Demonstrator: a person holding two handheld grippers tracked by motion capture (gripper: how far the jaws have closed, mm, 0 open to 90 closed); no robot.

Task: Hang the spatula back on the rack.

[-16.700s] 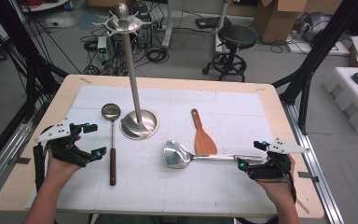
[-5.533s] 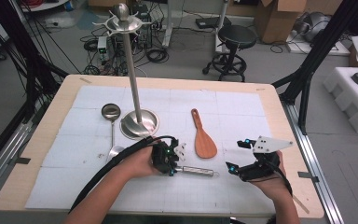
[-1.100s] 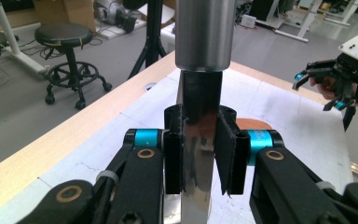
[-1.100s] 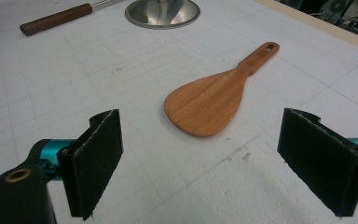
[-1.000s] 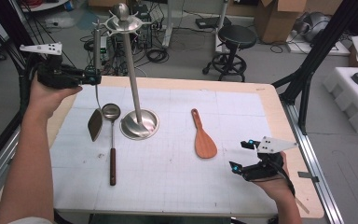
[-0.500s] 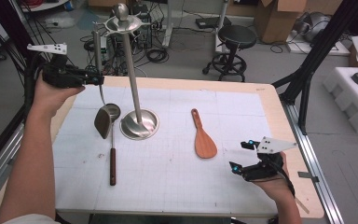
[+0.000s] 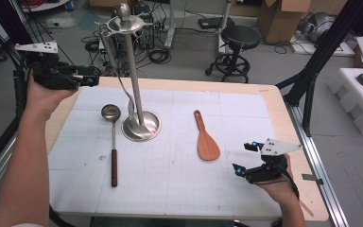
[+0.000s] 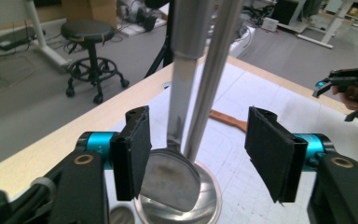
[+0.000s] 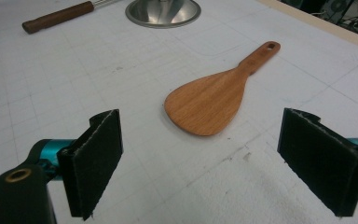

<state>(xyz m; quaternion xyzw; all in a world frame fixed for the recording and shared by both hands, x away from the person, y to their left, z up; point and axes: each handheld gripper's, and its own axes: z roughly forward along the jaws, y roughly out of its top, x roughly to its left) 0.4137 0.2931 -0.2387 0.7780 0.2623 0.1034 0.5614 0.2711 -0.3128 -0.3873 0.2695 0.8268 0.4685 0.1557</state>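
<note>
Rack pole [image 7: 133, 71] and hanging spatula [image 8: 179, 140] block the middle; open mat [image 7: 179, 175] around the wooden spoon [image 7: 207, 142]

**A lab set up for recording**

The desk [image 7: 283, 123] stands inside a black frame [image 7: 333, 42] on a bare grey floor [image 7: 189, 52], its top covered with a white grid mat [image 7: 170, 165]. Behind it lie tangled cables [image 7: 158, 54], cardboard boxes [image 7: 283, 19] and a black stool [image 7: 237, 40]. White foam blocks [image 7: 359, 99] sit to the right. All this points to a research lab, not a home.
</note>
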